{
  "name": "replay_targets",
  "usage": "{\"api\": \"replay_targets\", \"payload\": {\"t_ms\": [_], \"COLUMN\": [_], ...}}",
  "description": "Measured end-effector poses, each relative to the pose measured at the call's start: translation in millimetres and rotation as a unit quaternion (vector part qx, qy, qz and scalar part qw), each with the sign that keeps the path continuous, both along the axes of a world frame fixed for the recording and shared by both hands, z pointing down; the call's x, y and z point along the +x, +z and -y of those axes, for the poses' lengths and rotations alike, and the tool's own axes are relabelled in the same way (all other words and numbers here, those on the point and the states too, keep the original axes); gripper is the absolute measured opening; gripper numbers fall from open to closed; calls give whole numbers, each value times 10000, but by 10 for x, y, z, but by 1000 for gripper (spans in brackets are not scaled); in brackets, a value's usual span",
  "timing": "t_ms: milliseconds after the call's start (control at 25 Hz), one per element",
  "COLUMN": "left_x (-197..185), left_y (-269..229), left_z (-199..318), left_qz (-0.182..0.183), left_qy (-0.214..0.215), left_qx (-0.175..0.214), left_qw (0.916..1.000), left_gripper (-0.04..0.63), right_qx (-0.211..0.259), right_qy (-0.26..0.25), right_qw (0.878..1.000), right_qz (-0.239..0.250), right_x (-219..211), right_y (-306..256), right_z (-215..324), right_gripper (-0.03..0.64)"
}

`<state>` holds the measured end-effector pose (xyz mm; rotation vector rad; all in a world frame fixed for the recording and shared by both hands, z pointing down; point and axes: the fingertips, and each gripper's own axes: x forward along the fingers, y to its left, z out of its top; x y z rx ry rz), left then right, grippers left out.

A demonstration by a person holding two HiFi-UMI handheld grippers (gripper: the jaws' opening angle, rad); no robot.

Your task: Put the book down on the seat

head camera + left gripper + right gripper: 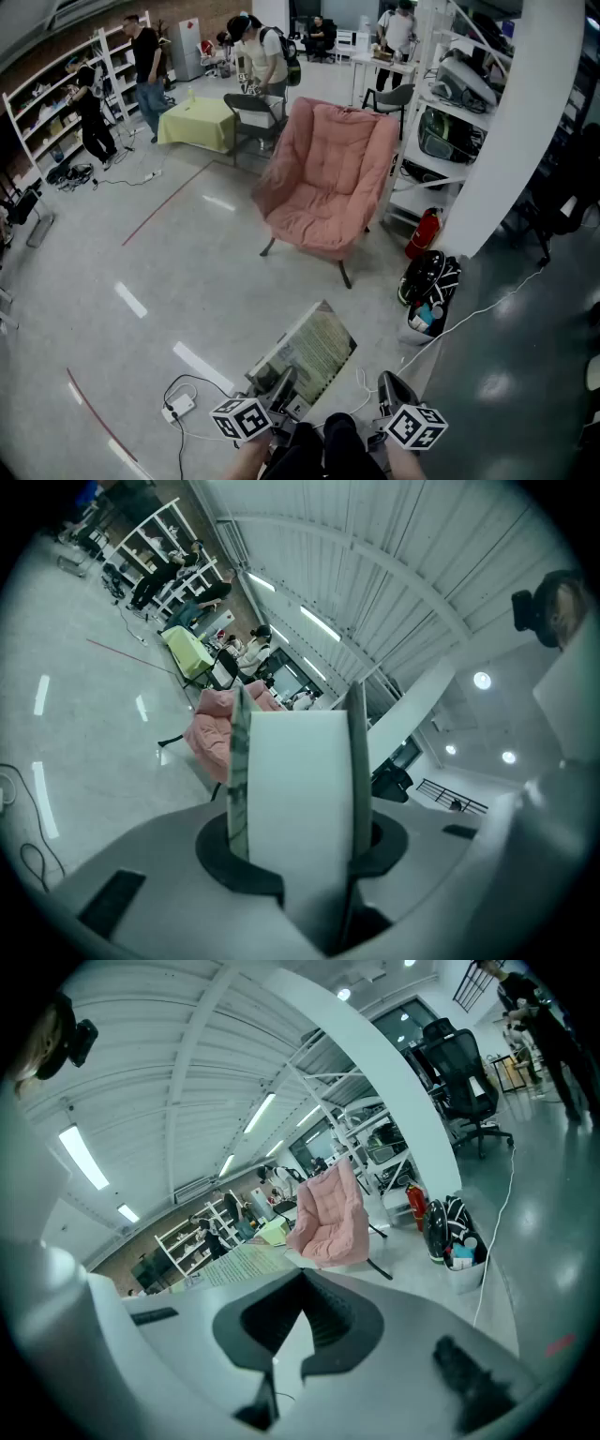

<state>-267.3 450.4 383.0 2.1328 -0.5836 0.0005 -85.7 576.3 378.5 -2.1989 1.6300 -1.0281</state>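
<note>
Left tongs [279, 386] clamp the flat book [307, 349] low over the glossy grey floor [187, 281]. Right tongs [390, 390] are closed and empty. A padded pink armchair [328, 183] stands well apart at 12 o'clock. At 2 o'clock a black backpack [429, 274] leans beside a small bin [427, 319] of jumbled items.
</note>
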Motion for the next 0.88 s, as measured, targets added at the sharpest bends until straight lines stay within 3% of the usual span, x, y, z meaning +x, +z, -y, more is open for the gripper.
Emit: {"api": "replay_targets", "payload": {"t_ms": [520,880], "left_x": [99,276], "left_y": [-134,-125], "left_z": [-769,-830], "left_qz": [-154,-101], "left_qy": [-301,-711], "left_qx": [-119,-15], "left_qw": [9994,9974], "left_gripper": [155,155], "right_qx": [189,477], "right_qy": [-643,-1118], "right_qw": [9976,9922], "right_qz": [-200,-278], "right_x": [-39,111], "right_y": [-276,-369], "right_z": [-518,-482], "right_gripper": [12,14]}}
